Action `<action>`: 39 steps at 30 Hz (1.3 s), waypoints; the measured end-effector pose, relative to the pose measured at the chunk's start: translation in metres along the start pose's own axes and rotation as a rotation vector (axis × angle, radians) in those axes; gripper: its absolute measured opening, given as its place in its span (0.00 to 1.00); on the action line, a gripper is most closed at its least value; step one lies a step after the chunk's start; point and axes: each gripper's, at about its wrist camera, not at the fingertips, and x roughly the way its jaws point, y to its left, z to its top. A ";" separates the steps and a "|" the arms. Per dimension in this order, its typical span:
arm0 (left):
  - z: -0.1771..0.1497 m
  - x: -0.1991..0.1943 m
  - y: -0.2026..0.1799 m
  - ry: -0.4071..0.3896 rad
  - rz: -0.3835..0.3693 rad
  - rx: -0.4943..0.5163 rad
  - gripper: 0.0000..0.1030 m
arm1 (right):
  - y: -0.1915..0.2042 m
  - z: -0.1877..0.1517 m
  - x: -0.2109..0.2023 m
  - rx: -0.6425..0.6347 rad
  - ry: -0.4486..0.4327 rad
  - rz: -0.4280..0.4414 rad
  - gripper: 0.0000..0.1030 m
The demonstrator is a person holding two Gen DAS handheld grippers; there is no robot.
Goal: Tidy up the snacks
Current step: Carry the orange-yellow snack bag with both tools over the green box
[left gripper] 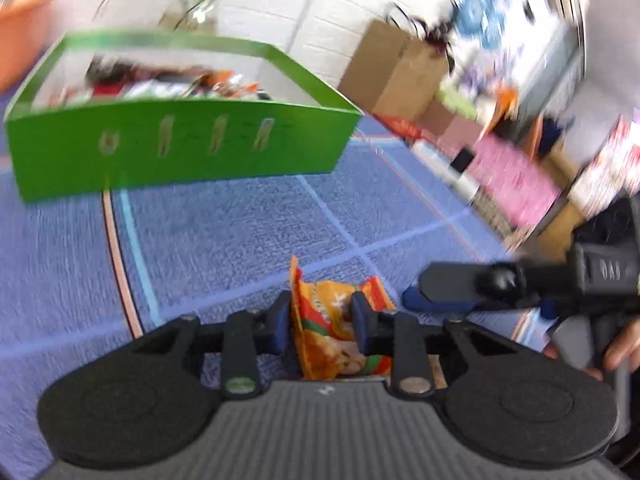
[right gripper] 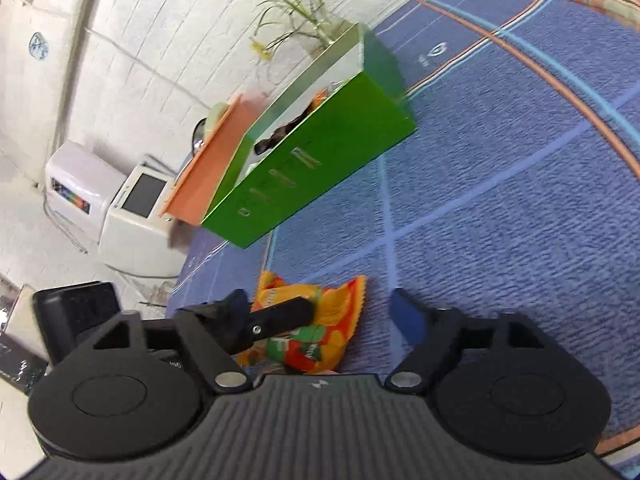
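Observation:
My left gripper [left gripper: 320,320] is shut on an orange snack packet [left gripper: 336,336] and holds it above the blue cloth. The green box [left gripper: 176,148] stands ahead to the upper left, with several snack packets [left gripper: 160,84] inside. My right gripper [right gripper: 320,312] is open and empty; the orange snack packet [right gripper: 320,332] and the left gripper's finger lie between and just left of its jaws. The green box also shows in the right wrist view [right gripper: 320,148], ahead at centre. The right gripper's fingers [left gripper: 452,284] reach in from the right in the left wrist view.
A blue striped cloth [left gripper: 240,220] covers the table. A plant [right gripper: 300,4] stands behind the box. An orange board [right gripper: 208,164] leans at the box's far side. White appliances [right gripper: 136,208] sit beyond the table edge. Cardboard boxes [left gripper: 392,68] and pink items [left gripper: 512,176] lie at the right.

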 end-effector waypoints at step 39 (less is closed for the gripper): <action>0.009 -0.079 -0.029 -0.306 0.531 0.245 0.23 | 0.105 0.025 0.074 -0.471 0.007 0.088 0.08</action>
